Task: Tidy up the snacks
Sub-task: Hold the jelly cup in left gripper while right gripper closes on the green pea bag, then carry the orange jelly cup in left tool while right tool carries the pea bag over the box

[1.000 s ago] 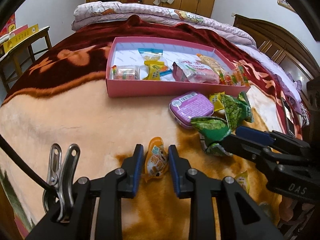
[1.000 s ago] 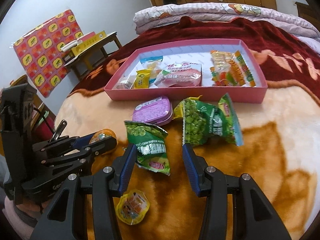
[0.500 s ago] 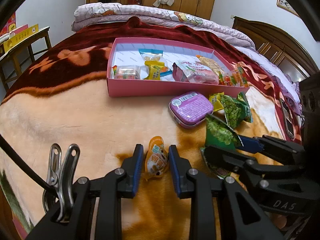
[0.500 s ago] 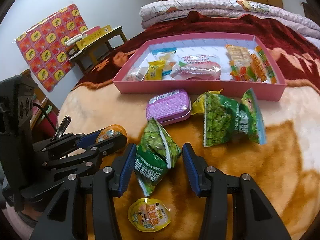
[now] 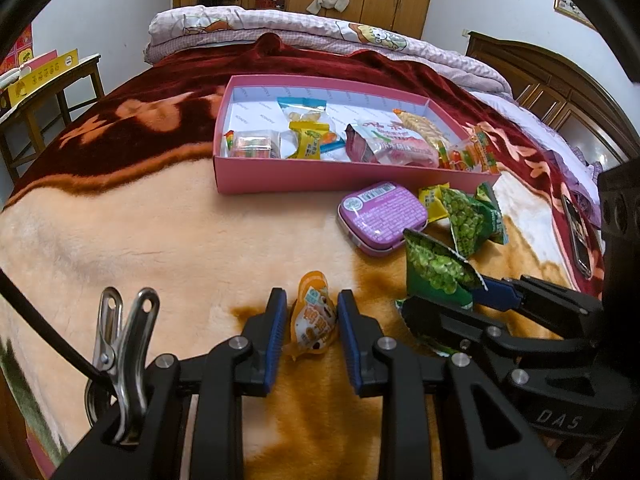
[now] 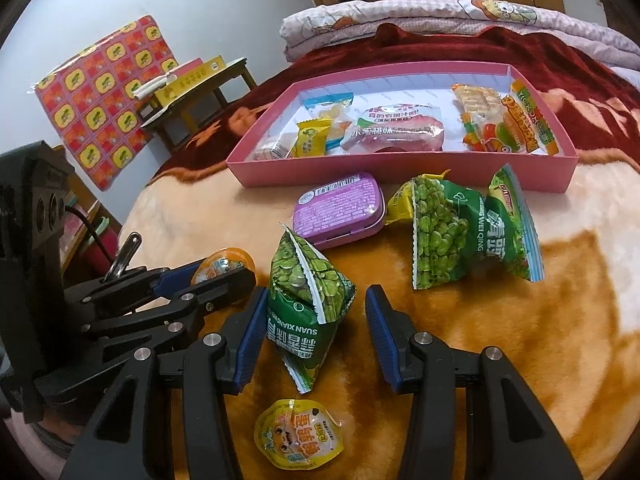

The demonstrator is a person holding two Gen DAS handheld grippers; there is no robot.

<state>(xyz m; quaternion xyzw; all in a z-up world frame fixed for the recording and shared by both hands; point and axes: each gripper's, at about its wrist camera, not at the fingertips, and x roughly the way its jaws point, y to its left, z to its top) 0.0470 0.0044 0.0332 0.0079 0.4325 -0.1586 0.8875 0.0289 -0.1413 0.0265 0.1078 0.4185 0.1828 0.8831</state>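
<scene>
My left gripper [image 5: 312,312] is shut on an orange jelly cup [image 5: 314,322] just above the blanket; it also shows in the right wrist view [image 6: 224,266]. My right gripper [image 6: 316,308] straddles a small green pea packet [image 6: 310,300], which stands tilted against the left pad; the right pad stands apart from it. That packet shows in the left wrist view [image 5: 436,270]. The pink box [image 5: 340,178] farther back holds several snacks. A purple tin [image 6: 340,210], a larger green pea bag [image 6: 460,224] and a yellow jelly cup [image 6: 300,438] lie on the blanket.
The bed is covered by an orange and dark red blanket [image 5: 160,240], with folded quilts [image 5: 320,28] at the back. A small wooden table [image 5: 44,92] stands to the left. A phone [image 5: 578,236] lies at the bed's right edge.
The green pea packet has tipped up from lying flat to standing between my right gripper's fingers, and the right gripper has moved in around it. The left gripper keeps its hold on the orange jelly cup.
</scene>
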